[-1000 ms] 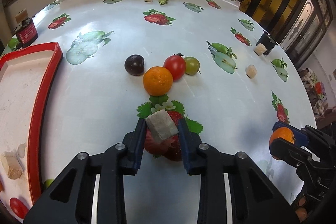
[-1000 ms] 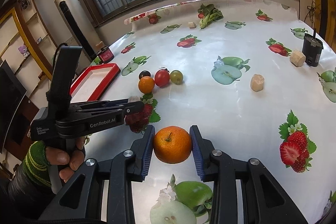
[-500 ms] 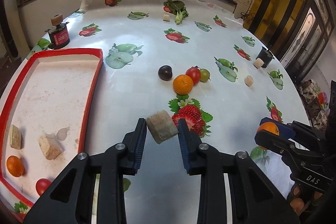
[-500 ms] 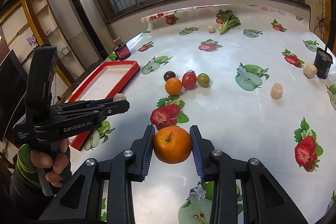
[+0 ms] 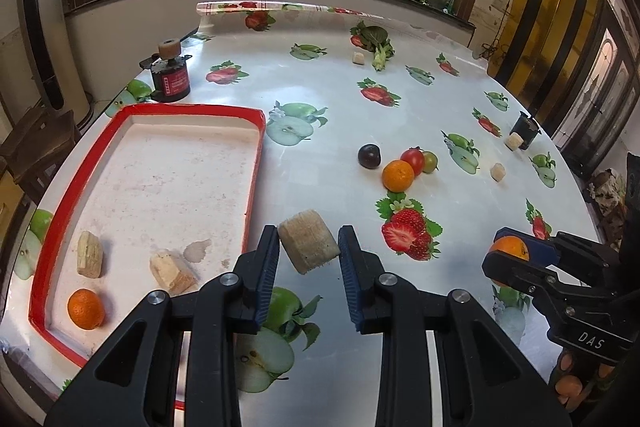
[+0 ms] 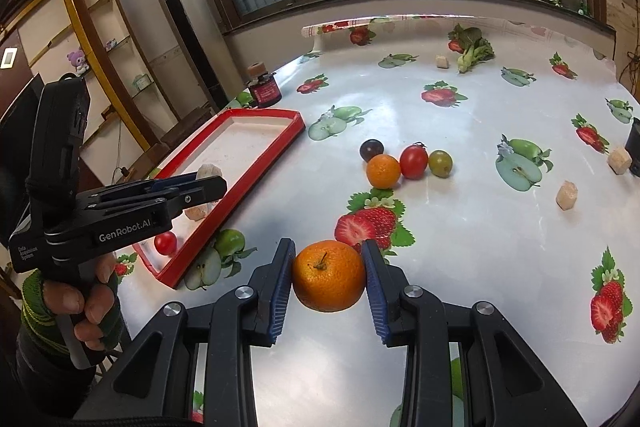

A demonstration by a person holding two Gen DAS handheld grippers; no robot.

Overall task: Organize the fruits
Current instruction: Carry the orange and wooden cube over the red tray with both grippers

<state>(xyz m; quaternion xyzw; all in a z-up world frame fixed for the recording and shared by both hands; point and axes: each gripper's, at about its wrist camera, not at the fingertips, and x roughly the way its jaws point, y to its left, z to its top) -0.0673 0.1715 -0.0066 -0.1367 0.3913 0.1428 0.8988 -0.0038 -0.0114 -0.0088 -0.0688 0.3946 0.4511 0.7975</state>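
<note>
My left gripper (image 5: 308, 247) is shut on a tan fibrous chunk (image 5: 307, 239), held above the table just right of the red-rimmed tray (image 5: 256, 163). In the tray lie two tan chunks (image 5: 173, 269) and an orange (image 5: 85, 308); a red tomato (image 6: 165, 242) shows there in the right wrist view. My right gripper (image 6: 328, 277) is shut on an orange (image 6: 329, 275), lifted over the tablecloth; it also appears at the right of the left wrist view (image 5: 516, 249). On the table sit a dark plum (image 5: 369, 155), an orange (image 5: 397, 175), a red tomato (image 5: 412, 159) and a green tomato (image 5: 430, 161).
A dark jar (image 5: 171, 77) with a cork stands beyond the tray. Leafy greens (image 5: 378, 45) and a small chunk (image 5: 357, 57) lie at the far side. Two more chunks (image 5: 497, 171) and a black cup (image 5: 526, 131) are at the right. A gloved hand (image 6: 76, 307) holds the left gripper.
Both grippers have drawn back and up with their loads. The left one swung left, bringing the tray fully into its view; the fruit cluster now lies farther off.
</note>
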